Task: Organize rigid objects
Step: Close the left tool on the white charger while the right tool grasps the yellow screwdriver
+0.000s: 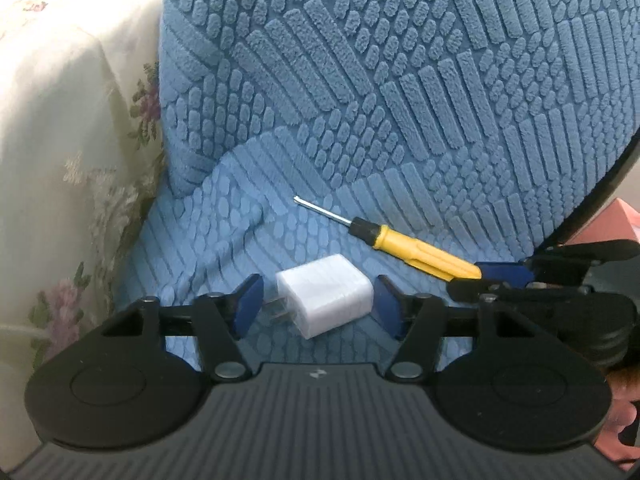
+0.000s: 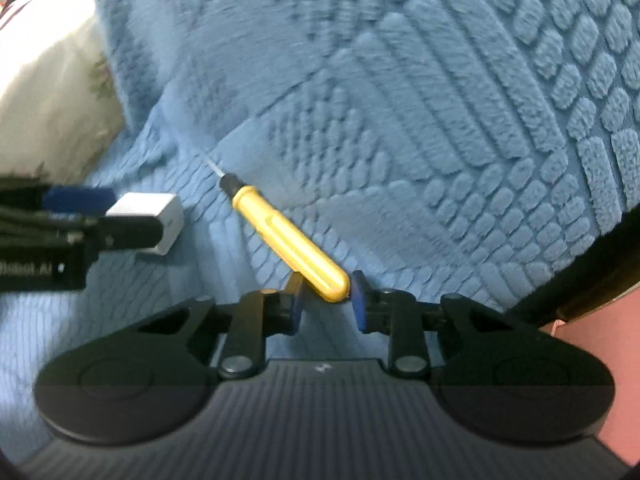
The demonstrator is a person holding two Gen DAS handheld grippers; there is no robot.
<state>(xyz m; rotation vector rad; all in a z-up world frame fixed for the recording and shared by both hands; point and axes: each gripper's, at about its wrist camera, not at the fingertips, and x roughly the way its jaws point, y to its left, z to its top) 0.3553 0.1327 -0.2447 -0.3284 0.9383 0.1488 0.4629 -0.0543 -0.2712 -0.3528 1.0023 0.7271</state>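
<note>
A blue plush cover with a raised pattern of bars and pebbles (image 1: 400,80) drapes a chair seat and its backrest, and both task things lie on the seat near the front. At the far left hangs a cream cloth with faded flowers (image 1: 60,140).

Left of centre on the seat lies a white cube-shaped plastic wall charger (image 1: 326,296), its two metal prongs pointing left. The left tongs (image 1: 316,306) sit around it: the right blue pad touches the charger's right face, while the left pad stands at the prong tips, apart from the white body. From the right wrist view the same tongs (image 2: 100,216) show the charger (image 2: 148,220) pinched between pads, so they read as clenched on the charger.

To the right lies a screwdriver with a yellow plastic handle, black collar and thin metal shaft (image 1: 404,246), slanting with its tip far and left and its handle butt near and right. The right tongs (image 2: 326,300) have the rounded butt of that screwdriver (image 2: 288,240) between their blue pads, both pads against it, grasping it. At the far right edge a pink surface (image 2: 600,360) shows beyond the chair's dark rim.
</note>
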